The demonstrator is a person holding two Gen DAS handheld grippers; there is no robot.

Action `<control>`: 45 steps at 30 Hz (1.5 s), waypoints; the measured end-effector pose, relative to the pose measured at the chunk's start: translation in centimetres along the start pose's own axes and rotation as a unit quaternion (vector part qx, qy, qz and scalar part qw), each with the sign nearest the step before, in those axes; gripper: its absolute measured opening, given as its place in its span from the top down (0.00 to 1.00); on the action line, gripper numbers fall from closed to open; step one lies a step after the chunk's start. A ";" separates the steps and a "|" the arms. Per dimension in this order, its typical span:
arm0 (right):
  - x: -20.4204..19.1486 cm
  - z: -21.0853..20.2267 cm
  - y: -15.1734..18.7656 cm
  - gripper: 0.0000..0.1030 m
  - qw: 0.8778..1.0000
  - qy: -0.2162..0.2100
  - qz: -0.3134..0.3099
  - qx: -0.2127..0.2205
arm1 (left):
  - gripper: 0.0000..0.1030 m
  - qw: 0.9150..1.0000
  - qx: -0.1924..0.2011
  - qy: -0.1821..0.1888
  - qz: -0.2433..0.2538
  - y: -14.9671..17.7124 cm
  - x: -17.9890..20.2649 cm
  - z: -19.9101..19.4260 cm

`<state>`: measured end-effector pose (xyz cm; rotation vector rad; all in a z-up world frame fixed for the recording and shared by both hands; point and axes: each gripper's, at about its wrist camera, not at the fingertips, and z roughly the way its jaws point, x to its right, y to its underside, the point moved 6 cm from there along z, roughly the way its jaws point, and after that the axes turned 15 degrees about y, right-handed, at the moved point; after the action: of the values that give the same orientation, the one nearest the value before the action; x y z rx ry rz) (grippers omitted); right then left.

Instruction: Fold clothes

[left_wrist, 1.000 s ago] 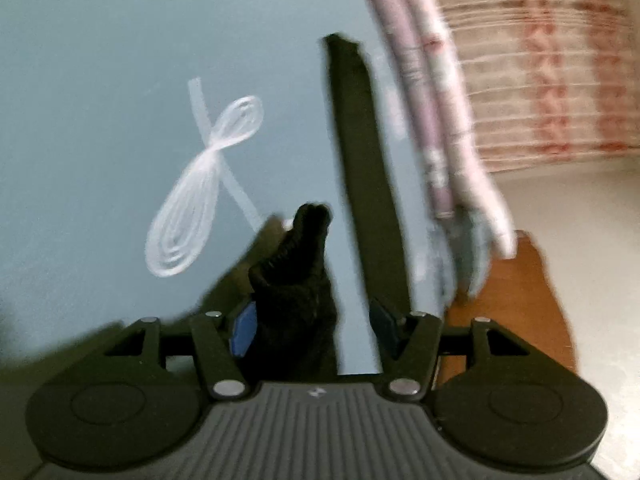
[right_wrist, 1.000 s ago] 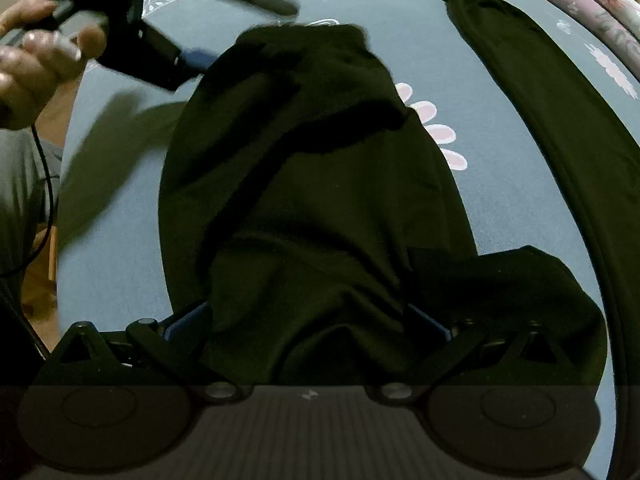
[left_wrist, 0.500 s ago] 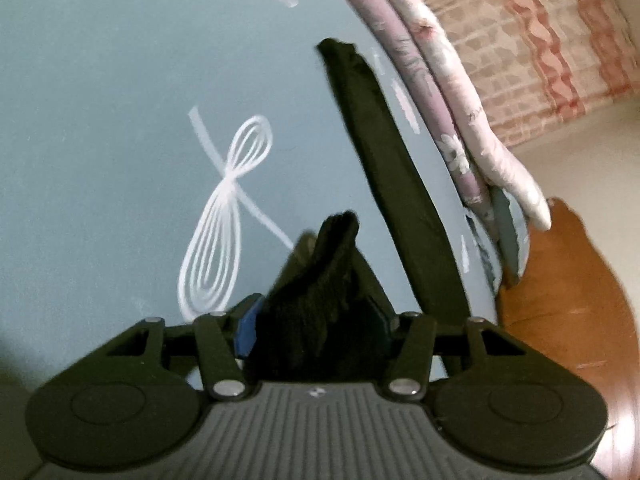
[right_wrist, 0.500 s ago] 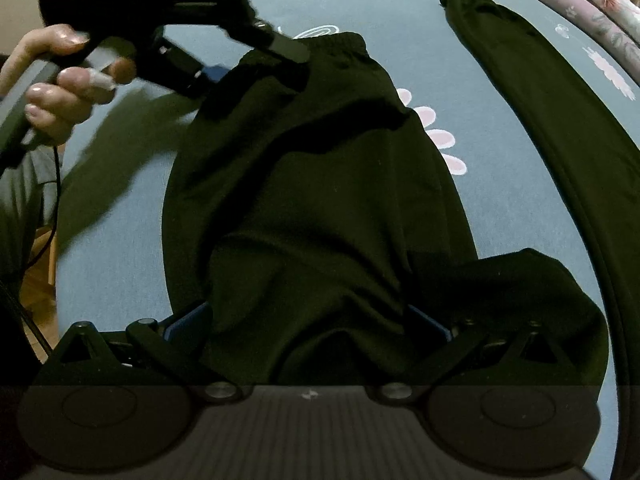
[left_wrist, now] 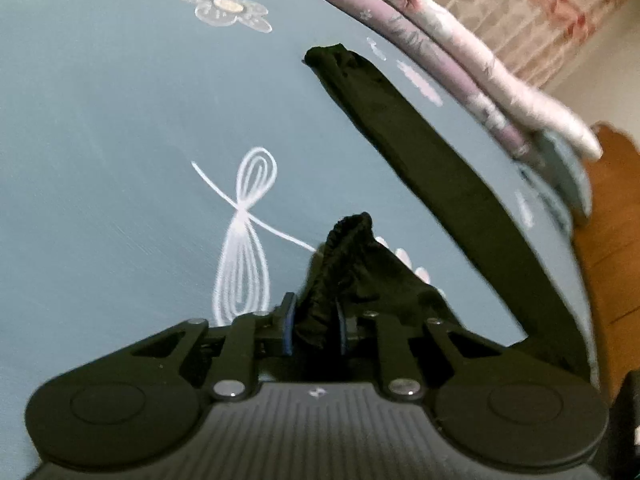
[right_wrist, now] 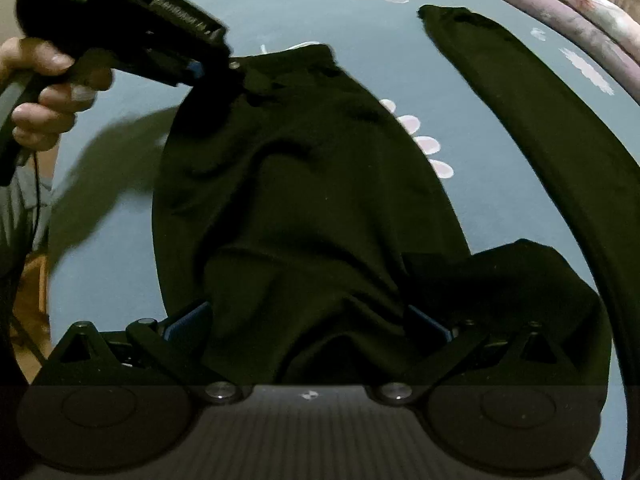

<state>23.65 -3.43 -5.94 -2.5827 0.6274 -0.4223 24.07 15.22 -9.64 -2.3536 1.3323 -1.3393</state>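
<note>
Inspecting both wrist views, I find the black trousers (right_wrist: 304,208) spread on the blue bedsheet (left_wrist: 100,160), one leg (left_wrist: 440,184) running flat to the far right beside the rolled quilt (left_wrist: 460,52). My left gripper (left_wrist: 314,330) has its fingers drawn narrow, pinching the gathered elastic waistband (left_wrist: 344,240) just off the sheet; the right-wrist view shows that gripper (right_wrist: 208,68) at the far left corner of the waist, a hand (right_wrist: 44,92) around its handle. My right gripper (right_wrist: 308,320) stands with fingers wide apart and dark cloth bunched between them; whether that cloth is truly clamped I cannot tell, since the pads do not appear to press it.

Risks noted:
- The left hold takes only a thin bunch of waistband; a sharp pull could slip it free.
- If the right side has no real hold, lifting would raise one corner alone and skew any fold.
- The bunched near fabric may be trapped into a crease.
- The long leg lies well apart and could drag off the bed edge.
</note>
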 end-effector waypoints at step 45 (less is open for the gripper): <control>11.4 -9.7 15.1 0.00 0.942 0.248 0.213 -0.071 | 0.83 0.980 -0.009 -0.195 0.042 -6.8 -3.0 -6.8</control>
<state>24.15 -24.48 -2.91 -2.3694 1.4015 -0.9131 22.66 23.60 -4.17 -2.3782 1.3055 -0.7894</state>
